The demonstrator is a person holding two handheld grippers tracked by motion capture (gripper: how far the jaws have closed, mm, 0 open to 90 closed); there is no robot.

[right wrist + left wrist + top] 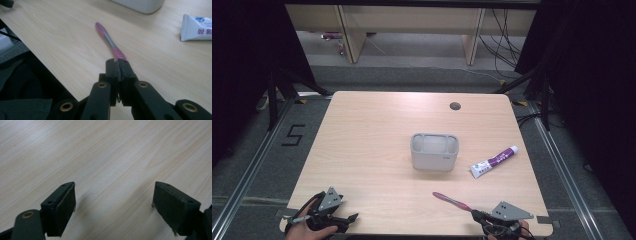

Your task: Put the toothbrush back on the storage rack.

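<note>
A: Where do we have the right claw [117, 60]?

B: We have it at the near right edge of the pale wooden surface [377, 130], clenched on the end of the slim pink-and-grey plastic toothbrush [110, 41]. In the right gripper view its jaws meet tight around that end, and the rest of the brush runs straight out ahead of them, lying low along the wood.

A: And from the high view?

B: There the toothbrush [451, 200] lies slanted, its free end pointing up and left toward the middle of the surface, and the held end sits at our right claw [476, 215] by the front edge.

A: What about our left claw [113, 202]?

B: Released. In the left gripper view its two black jaws stand wide apart over bare wood with nothing between them. In the high view we see it [353, 217] at the near left corner, well apart from the brush.

A: What else do we see?

B: A grey rectangular plastic holder with compartments [434, 151] stands near the middle, and a white-and-purple toothpaste tube [494, 161] lies just to its right, beyond the brush.
</note>
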